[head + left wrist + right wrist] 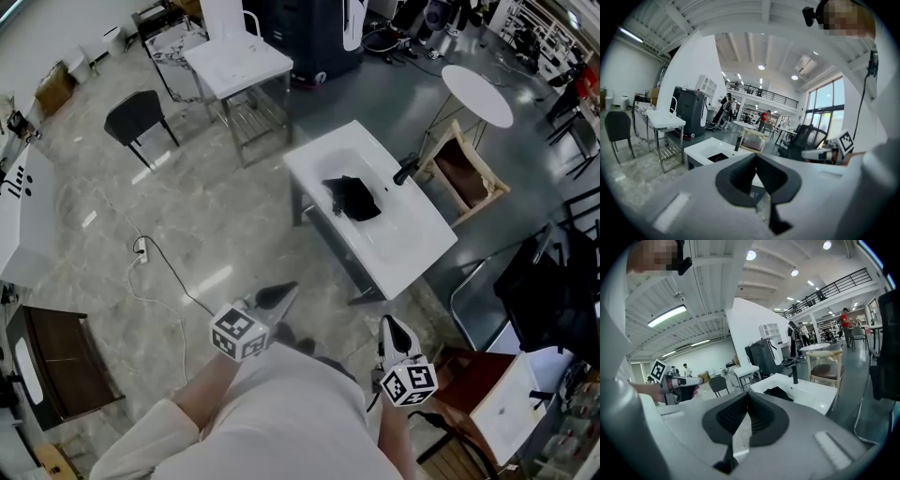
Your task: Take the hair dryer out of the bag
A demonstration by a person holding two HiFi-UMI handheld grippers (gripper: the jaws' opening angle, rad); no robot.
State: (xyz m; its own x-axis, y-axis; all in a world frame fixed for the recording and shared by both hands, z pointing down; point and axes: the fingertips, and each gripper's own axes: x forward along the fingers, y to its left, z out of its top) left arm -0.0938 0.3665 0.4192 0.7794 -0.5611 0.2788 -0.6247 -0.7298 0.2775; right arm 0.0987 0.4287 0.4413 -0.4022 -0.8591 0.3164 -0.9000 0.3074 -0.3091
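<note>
Hair dryer is not showing in any view. Going by the task, it is presumably lying inside the black bag (353, 198), which is sitting crumpled on the middle of the white desk (412, 258). Nothing is touching the bag.

Left of the desk, a white cable (150, 272) is trailing across the floor on the person's side. Next, the left gripper (284, 292) is hovering well short of the desk's near edge and pointing towards it. Its own view is showing the jaws pressed together on nothing, with the bag (718, 158) lying far beyond their tips. Further right, the right gripper (388, 322) is hanging equally short of the desk. Its jaws are also pressed together on nothing, and the bag (778, 392) is sitting distant in its view. At the desk's far edge a black tap-like post (405, 170) is standing, and a wooden chair (466, 174) is sitting just beyond it.

The task is looking barely begun, with the whole approach left to make. Jaws arriving at the desk pressed together like this would probably be shoving the soft bag across the smooth top instead of gripping it. I cannot make out the bag's opening from here, so a blind pinch risks catching fabric along with the hair dryer and lifting the whole bag. Having one gripper pin the bag would be guarding against that. The cable could also be catching a foot on the way in.
</note>
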